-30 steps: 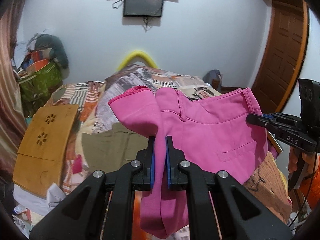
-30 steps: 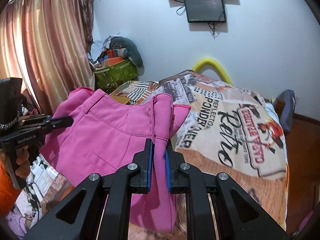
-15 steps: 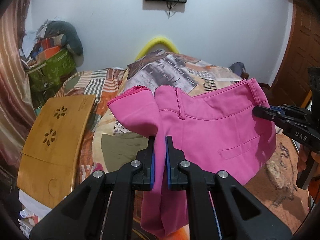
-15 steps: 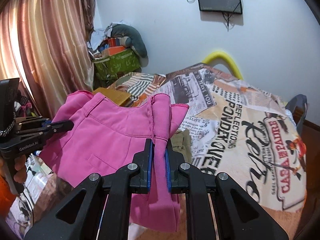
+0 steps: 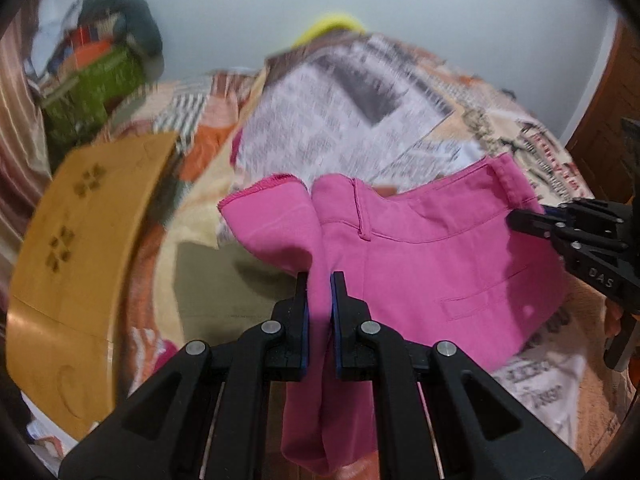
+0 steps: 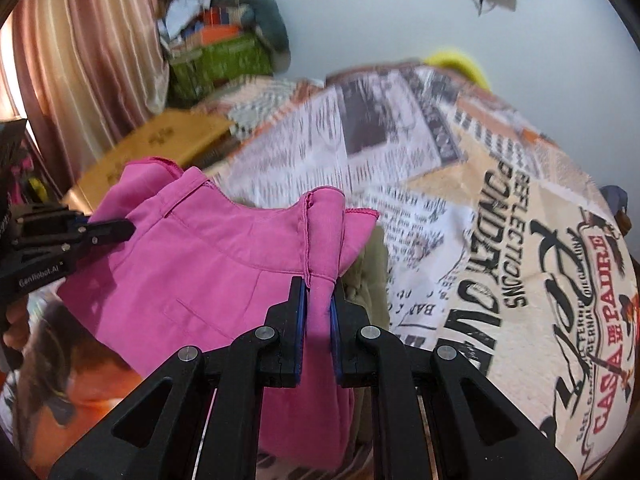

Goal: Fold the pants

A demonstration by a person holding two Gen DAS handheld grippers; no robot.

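A: What has changed over the last second?

B: Both cameras now tip further down. The wall screen, in full view a second ago, has slid to the top edge of each picture, and the bedspread [image 5: 360,92] fills far more of the frame. The background is smeared with motion blur, while the pink pants [image 5: 420,264] stay sharp and sit in the same place relative to the jaws.

A: Go left to right through the left wrist view.

B: At far left a tan wooden board [image 5: 76,264] with cut-out flower shapes, smooth and curved at its edge. Beside it an olive-green cloth [image 5: 224,280] lies flat on the bed. In the middle the left gripper [image 5: 319,292] has its jaws narrow, the blue pads pinching a bunched fold of the pants' waistband. At right the right gripper [image 5: 532,220] clamps the other end of the waistband.

A: And the pants themselves?

B: Held up in the air over the bed, stretched between the two grippers, the legs hanging below. Matte woven cloth with stitched seams, a belt loop and a welt pocket.

A: The right wrist view?

B: Left gripper [image 6: 120,229] at left on the waistband, pants [image 6: 200,272] across the middle, right gripper [image 6: 319,292] also narrow and gripping a fold. To the right, the bedspread [image 6: 500,220] printed like newspaper with bold black lettering.
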